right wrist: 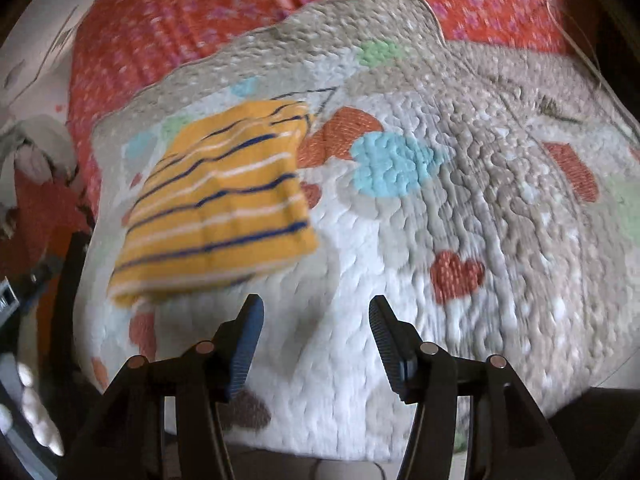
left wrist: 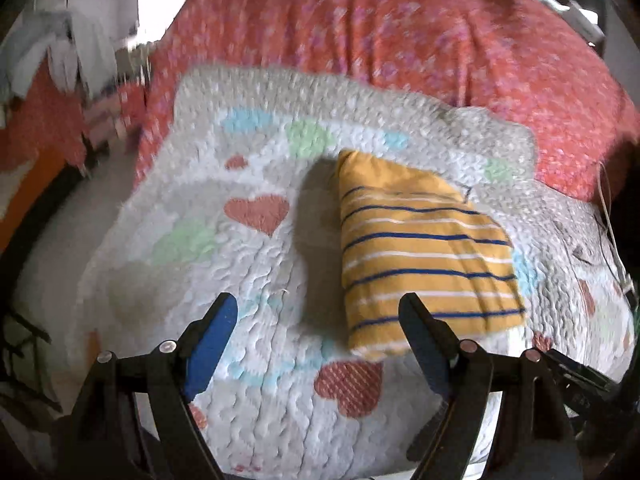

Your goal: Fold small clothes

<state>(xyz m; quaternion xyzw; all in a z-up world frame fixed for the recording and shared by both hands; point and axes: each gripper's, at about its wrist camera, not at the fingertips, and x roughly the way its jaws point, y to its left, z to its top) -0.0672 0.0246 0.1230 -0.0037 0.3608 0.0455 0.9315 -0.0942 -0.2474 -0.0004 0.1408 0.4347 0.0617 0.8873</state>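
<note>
A small yellow garment with blue and white stripes lies folded into a compact rectangle on a white quilted mat with hearts. My left gripper is open and empty, just in front of the garment's near left corner, above the mat. In the right wrist view the folded garment lies to the upper left. My right gripper is open and empty, over the mat, to the right of the garment's near edge.
The mat lies on a bed with a red flowered cover, also seen in the right wrist view. Pale clothes hang at the far left. A thin cord runs along the mat's right side.
</note>
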